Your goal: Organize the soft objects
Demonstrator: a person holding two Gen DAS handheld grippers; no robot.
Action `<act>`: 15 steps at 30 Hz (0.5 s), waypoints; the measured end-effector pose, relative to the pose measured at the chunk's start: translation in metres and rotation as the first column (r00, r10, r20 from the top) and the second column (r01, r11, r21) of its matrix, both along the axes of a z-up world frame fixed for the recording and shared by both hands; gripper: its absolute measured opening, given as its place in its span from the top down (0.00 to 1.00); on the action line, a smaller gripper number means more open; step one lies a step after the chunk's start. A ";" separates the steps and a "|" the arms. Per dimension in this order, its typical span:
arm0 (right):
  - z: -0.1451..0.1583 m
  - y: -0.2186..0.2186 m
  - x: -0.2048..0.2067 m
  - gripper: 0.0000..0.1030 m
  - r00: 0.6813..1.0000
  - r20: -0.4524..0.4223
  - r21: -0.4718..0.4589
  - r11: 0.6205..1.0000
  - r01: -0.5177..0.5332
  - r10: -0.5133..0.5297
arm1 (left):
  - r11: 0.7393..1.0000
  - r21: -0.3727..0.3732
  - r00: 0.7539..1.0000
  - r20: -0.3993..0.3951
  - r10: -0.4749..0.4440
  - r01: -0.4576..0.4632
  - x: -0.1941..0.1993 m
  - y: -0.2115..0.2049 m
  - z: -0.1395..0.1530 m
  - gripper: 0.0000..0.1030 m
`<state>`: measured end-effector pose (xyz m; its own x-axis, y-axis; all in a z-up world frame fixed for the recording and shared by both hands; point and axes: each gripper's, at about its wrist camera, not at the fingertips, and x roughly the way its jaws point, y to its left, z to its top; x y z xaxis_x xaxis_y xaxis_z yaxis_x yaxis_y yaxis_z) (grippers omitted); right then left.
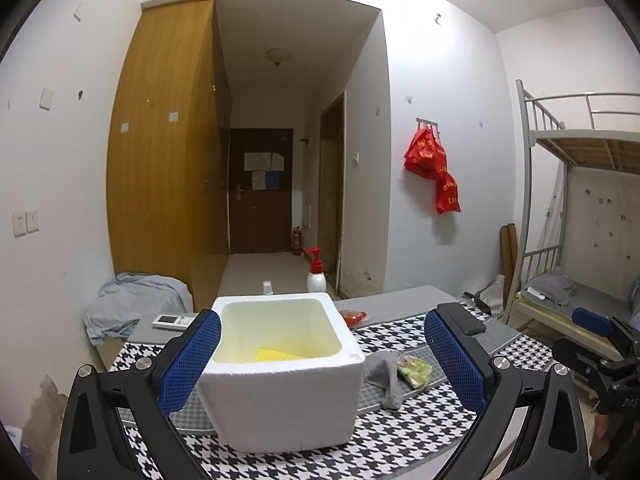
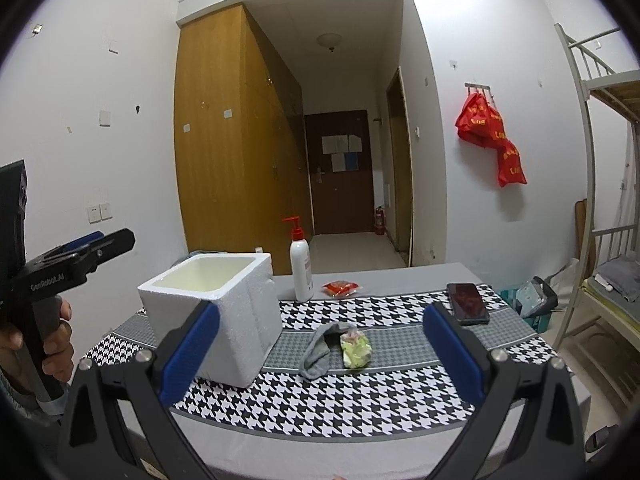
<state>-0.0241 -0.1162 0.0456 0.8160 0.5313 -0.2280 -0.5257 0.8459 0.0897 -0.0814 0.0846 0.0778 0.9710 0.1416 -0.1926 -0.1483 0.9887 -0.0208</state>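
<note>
- While both grippers hang above the near edge of the table, the grey sock point(image 2: 320, 350) lies at frame centre in the right wrist view, crumpled on the houndstooth cloth point(image 2: 320, 408), touching a small green-and-pink soft item point(image 2: 355, 347) on its right.
- Sock looks limp and light; likely drapes and bunches when lifted. Best hold judged to be the raised folded hump at its upper end, pinched from above.
- Green item looks like a crinkly soft pouch or cloth, cannot tell which; probably light, may slip from smooth pads.
- White foam box point(image 1: 280, 376) sits left of the sock, open top, something yellow point(image 1: 276, 355) already inside at the bottom. Foam is light and dents easily, so a bump could shove it.
- Left gripper point(image 1: 322, 356): fingers spread wide, straddling the box in lower frame, holding nothing.
- Right gripper point(image 2: 322, 354): fingers spread wide, empty, framing sock and pouch.
- Open room: bare cloth in front of the sock, clear descent from above.
- Obstacles: phone point(image 2: 468, 303) at right of centre, pump bottle point(image 2: 301, 270) and red packet point(image 2: 341, 289) behind, box wall close on the left.
- Table's near edge is low in frame; a dragged sock could slide off.
</note>
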 end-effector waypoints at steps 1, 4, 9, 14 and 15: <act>-0.001 -0.001 -0.001 0.00 1.000 0.001 -0.002 1.000 -0.001 0.001 | 1.000 -0.004 1.000 0.003 -0.004 0.004 -0.002 -0.002 -0.001 0.01; -0.005 -0.003 -0.003 0.00 1.000 0.000 -0.005 1.000 0.006 -0.006 | 1.000 -0.008 1.000 0.009 -0.012 0.012 -0.005 -0.006 -0.003 0.01; -0.011 -0.007 -0.004 0.00 1.000 -0.007 -0.005 1.000 -0.001 0.001 | 1.000 -0.003 1.000 0.012 -0.015 0.015 -0.007 -0.015 -0.013 0.01; -0.016 -0.007 -0.007 0.00 1.000 -0.003 -0.011 1.000 -0.001 0.001 | 1.000 -0.007 1.000 0.014 -0.012 0.012 -0.008 -0.022 -0.025 0.01; -0.017 -0.007 -0.008 0.00 1.000 -0.002 -0.011 1.000 -0.002 0.002 | 1.000 -0.003 1.000 0.019 -0.007 0.007 -0.009 -0.024 -0.027 0.01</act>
<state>-0.0325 -0.1232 0.0287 0.8144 0.5306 -0.2351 -0.5275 0.8457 0.0814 -0.0905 0.0609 0.0508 0.9754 0.1341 -0.1750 -0.1409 0.9897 -0.0266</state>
